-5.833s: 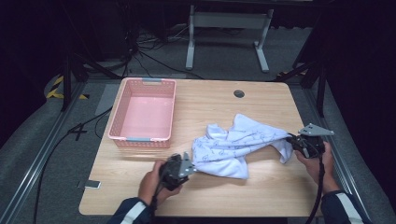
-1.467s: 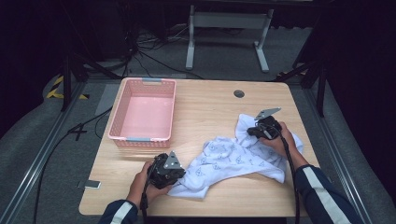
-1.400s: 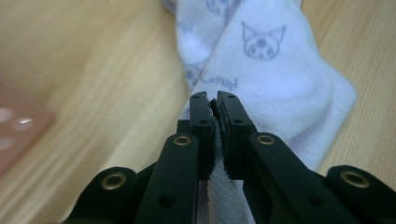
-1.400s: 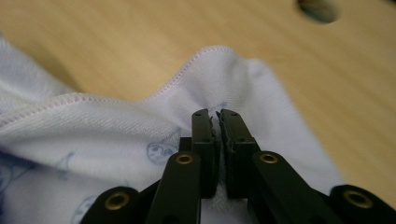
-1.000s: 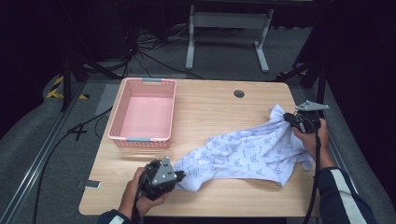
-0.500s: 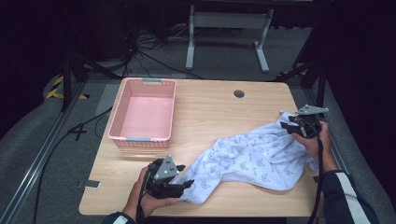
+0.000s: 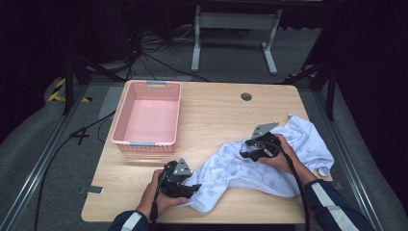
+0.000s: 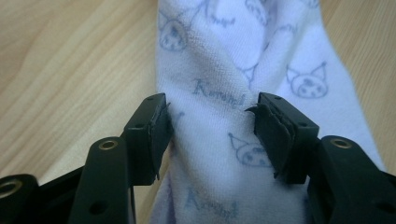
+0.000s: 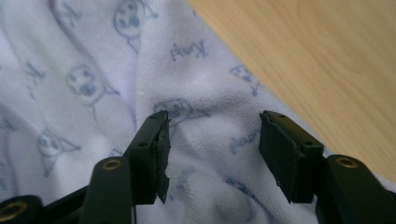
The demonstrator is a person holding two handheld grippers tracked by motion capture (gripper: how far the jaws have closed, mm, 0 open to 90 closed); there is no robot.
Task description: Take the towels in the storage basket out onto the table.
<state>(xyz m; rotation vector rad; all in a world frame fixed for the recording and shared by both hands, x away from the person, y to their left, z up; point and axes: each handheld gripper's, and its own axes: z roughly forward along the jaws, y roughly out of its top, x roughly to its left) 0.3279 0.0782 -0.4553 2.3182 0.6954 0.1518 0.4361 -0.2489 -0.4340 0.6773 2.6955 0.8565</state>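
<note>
Currently, going left to right: an empty pink plastic slatted basket [image 7: 146,114] sits at the far left of the light wooden table [image 7: 216,103], well apart from the work. The left gripper [image 7: 186,188] is at the near edge, its jaws having just been opening; they stand partly apart astride a bunched end of the white printed cotton cloth [image 7: 269,163], the pads not pressing on it. That cloth lies crumpled across the near right half of the table. The right gripper [image 7: 248,150] hovers over the cloth's middle, jaws likewise just opened and gripping nothing. Judgement: light, limp, not fragile; it will sag and bunch, so take a corner or hem rather than a flat patch. High view gives the cloth's whole outline and the basket; left gripper view [image 8: 219,140] shows the fold between the jaws; right gripper view [image 9: 205,140] shows flat wrinkled fabric beneath and bare wood beyond.
</note>
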